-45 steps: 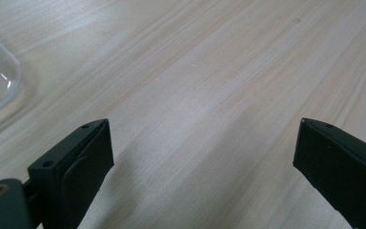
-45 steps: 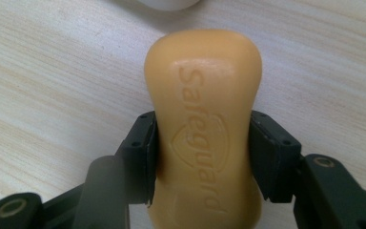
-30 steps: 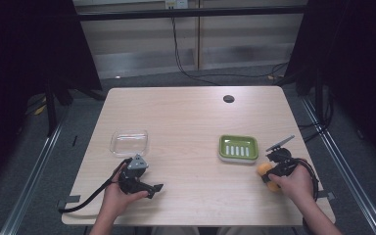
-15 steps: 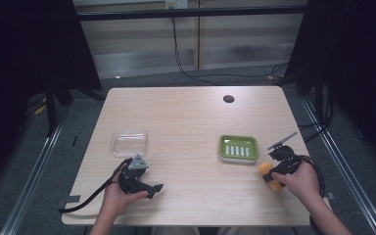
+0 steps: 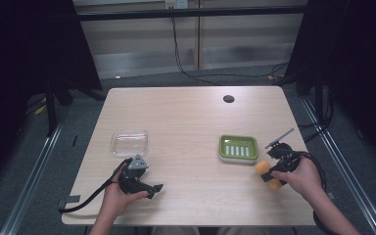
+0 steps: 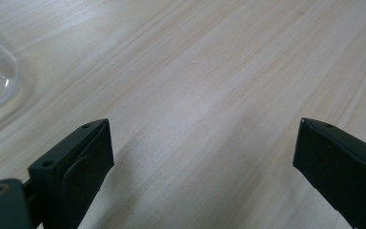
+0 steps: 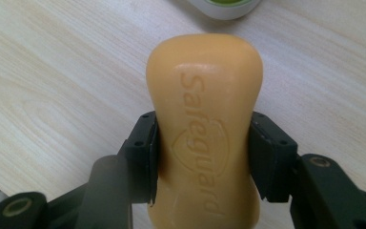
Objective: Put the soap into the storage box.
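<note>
The right gripper (image 7: 202,157) is clamped on the orange soap bar (image 7: 204,119), so pickup looks done, while the green soap dish (image 5: 238,147) just ahead awaits it and the left gripper (image 6: 205,162) rests with jaws apart.

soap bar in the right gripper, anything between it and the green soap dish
Nothing visible. The right gripper is shut on the soap bar, and only bare table lies between it and the green soap dish.
</note>
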The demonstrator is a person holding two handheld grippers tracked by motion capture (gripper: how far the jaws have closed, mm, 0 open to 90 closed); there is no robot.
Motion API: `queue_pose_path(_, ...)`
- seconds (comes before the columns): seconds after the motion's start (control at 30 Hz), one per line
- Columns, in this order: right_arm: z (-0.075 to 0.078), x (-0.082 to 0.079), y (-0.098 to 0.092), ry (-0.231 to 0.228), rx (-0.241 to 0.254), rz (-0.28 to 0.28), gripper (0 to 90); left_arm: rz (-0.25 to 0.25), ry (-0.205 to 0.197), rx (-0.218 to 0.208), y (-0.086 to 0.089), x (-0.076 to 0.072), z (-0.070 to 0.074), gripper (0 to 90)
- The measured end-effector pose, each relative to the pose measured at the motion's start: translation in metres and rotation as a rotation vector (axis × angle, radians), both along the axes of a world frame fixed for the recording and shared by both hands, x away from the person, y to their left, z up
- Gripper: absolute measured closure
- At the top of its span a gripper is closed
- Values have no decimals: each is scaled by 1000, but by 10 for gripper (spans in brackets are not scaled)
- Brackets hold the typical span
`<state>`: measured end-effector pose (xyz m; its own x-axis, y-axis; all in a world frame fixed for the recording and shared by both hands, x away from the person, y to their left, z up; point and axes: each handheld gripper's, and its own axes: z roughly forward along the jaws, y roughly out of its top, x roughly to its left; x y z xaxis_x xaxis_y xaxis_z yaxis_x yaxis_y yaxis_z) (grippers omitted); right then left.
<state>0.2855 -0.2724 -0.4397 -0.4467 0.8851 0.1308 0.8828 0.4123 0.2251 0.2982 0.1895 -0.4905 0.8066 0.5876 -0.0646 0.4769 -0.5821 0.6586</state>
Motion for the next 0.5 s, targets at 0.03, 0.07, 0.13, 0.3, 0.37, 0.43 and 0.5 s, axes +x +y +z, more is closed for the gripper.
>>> queue_pose_path(0.03, 1, 0, 0, 3, 4, 9, 501, 1, 3, -1, 0, 0, 0, 60)
queue_pose_path(0.07, 2, 1, 0, 11, 1, 15, 501, 1, 3, -1, 0, 0, 0, 60)
queue_pose_path(0.13, 2, 1, 0, 6, -2, 25, 501, 5, 4, -3, -1, 0, -1, 60)
queue_pose_path(0.3, 7, 4, 2, 16, 3, 44, 501, 1, 3, 0, 0, 0, 0, 60)
queue_pose_path(0.37, 7, 5, 2, 7, 10, 56, 501, 0, 4, -1, 0, 0, 0, 60)
queue_pose_path(0.43, 8, 5, 4, 16, 13, 67, 501, 0, 11, 6, 0, 0, 0, 60)
queue_pose_path(0.5, 7, 6, 4, -3, 25, 85, 501, -1, 9, 5, 0, 0, 0, 61)
